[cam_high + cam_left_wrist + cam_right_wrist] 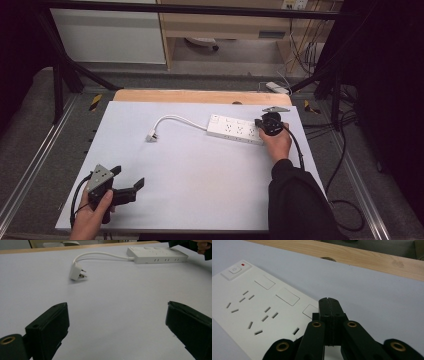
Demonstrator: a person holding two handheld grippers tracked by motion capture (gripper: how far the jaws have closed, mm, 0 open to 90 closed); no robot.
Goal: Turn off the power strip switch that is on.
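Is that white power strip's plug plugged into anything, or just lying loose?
Loose. The plug lies on the white table with its bare prongs in the air, its cord curving back to the power strip.

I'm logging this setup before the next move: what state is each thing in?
Power strip: flat on the table, sockets empty.
Plug: unplugged, lying on the table.
Left hand-held gripper: open, holding nothing.
Right hand-held gripper: shut, over the power strip's end.

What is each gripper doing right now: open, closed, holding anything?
Left gripper: open, holding nothing, near the front of the table.
Right gripper: closed, nothing between its jaws, tips over the power strip.
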